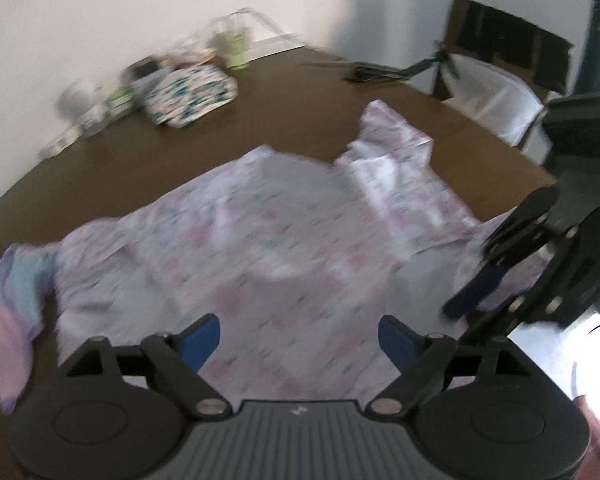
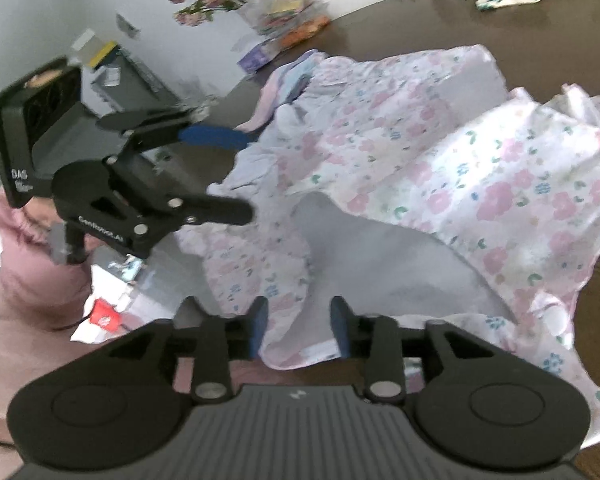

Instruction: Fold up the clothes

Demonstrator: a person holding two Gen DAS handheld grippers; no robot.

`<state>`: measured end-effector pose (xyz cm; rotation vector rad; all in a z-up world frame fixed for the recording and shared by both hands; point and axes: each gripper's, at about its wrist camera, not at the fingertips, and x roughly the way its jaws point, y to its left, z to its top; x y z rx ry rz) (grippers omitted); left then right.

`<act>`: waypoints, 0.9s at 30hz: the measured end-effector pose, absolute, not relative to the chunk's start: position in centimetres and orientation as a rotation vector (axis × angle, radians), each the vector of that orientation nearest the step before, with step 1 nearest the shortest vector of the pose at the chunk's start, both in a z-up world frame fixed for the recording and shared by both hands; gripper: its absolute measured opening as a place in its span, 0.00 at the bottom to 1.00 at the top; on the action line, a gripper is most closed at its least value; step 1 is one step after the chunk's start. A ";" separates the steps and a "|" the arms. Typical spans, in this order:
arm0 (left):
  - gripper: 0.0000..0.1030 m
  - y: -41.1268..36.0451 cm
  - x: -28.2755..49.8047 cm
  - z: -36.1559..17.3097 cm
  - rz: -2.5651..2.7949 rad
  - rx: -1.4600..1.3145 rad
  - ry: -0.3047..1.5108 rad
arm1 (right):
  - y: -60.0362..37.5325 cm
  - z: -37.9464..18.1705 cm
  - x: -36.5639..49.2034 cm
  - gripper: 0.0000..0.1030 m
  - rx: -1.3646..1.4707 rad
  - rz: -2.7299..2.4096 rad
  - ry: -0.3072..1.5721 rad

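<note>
- One floral garment (image 1: pixel 284 248) lies spread on the dark worktop (image 1: pixel 260 120).
- One patterned pouch (image 1: pixel 190 94) sits behind it.
- Two grippers: left gripper (image 1: pixel 300 338) and right gripper (image 2: pixel 299 326), both spread apart, holding nothing.

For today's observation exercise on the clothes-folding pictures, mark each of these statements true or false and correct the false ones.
1. The pink floral cotton garment lies on a dark brown wooden table. True.
2. The left gripper is clamped shut on the garment. False: its blue-padded fingers stand wide apart, above the cloth.
3. A white pouch with a teal print sits on the far part of the table. True.
4. The right gripper holds a red mug. False: it is open, fabric lying between its fingers.
</note>
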<state>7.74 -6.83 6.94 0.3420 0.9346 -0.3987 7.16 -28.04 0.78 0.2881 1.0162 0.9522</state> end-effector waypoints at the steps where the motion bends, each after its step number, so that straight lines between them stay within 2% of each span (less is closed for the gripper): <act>1: 0.84 -5.9 7.4 6.8 -0.378 0.336 0.933 | -28.0 1.0 7.0 0.40 0.279 0.925 1.009; 5: 0.84 -2.2 6.2 5.6 -0.306 0.283 0.928 | -28.3 1.6 6.4 0.40 0.268 0.810 0.988; 11: 0.69 1.6 4.4 2.9 -0.263 0.143 0.906 | -28.0 1.1 5.4 0.40 0.202 0.670 0.959; 18: 0.70 1.0 3.6 -0.2 -0.244 0.116 0.883 | -28.6 0.9 5.2 0.39 0.168 0.567 0.967; 23: 0.71 0.6 3.7 0.0 -0.240 0.130 0.850 | -28.2 1.9 4.4 0.41 0.153 0.525 0.925; 27: 0.85 1.2 4.6 2.2 -0.190 0.100 0.776 | -27.8 5.0 3.7 0.67 0.173 0.511 0.779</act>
